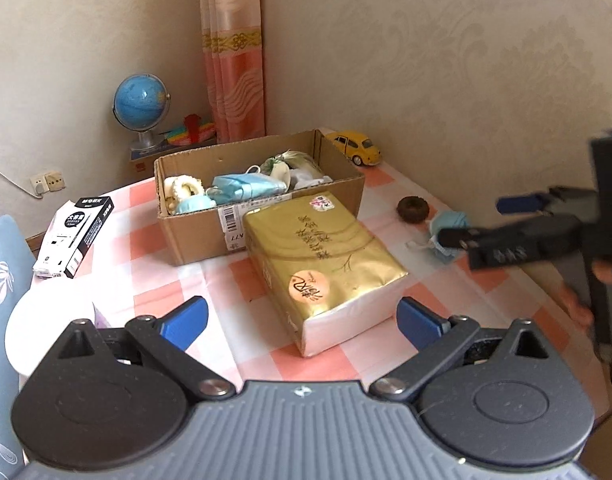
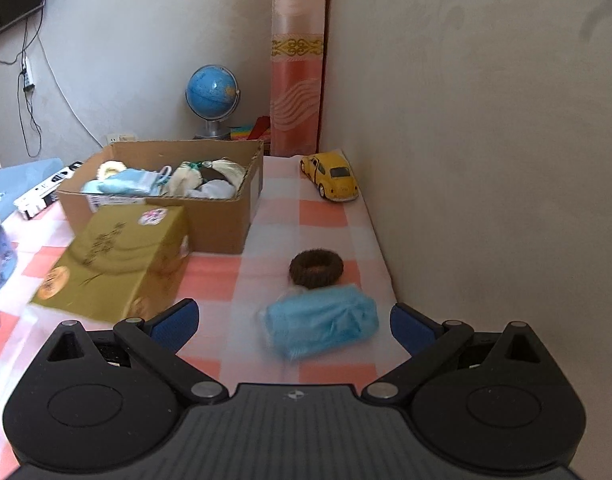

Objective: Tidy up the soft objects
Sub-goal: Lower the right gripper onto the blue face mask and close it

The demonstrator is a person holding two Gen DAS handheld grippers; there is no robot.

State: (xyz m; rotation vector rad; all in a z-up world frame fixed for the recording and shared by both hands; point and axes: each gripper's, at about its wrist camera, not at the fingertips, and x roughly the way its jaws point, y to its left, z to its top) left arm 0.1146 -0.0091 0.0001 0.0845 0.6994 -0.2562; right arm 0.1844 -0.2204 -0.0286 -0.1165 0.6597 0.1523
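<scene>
A cardboard box [image 1: 194, 236] [image 2: 222, 224] on the checked tablecloth holds several soft items: blue masks [image 1: 246, 186], a cream scrunchie [image 1: 184, 188] and pale fluffy pieces. A rolled blue face mask [image 2: 321, 320] [image 1: 451, 224] lies on the cloth near the wall, with a dark brown scrunchie [image 2: 315, 267] [image 1: 413, 209] just beyond it. My right gripper [image 2: 294, 322] is open, its blue pads on either side of the rolled mask, apart from it. My left gripper [image 1: 302, 322] is open over the near end of a gold tissue pack [image 1: 325, 264] [image 2: 118, 260], holding nothing.
A yellow toy car [image 1: 357, 147] [image 2: 333, 176] stands at the far corner by the wall. A black and white carton [image 1: 76, 236] lies left of the box. A globe [image 1: 142, 106] and curtain stand behind. A white round object [image 1: 46, 320] sits at the near left.
</scene>
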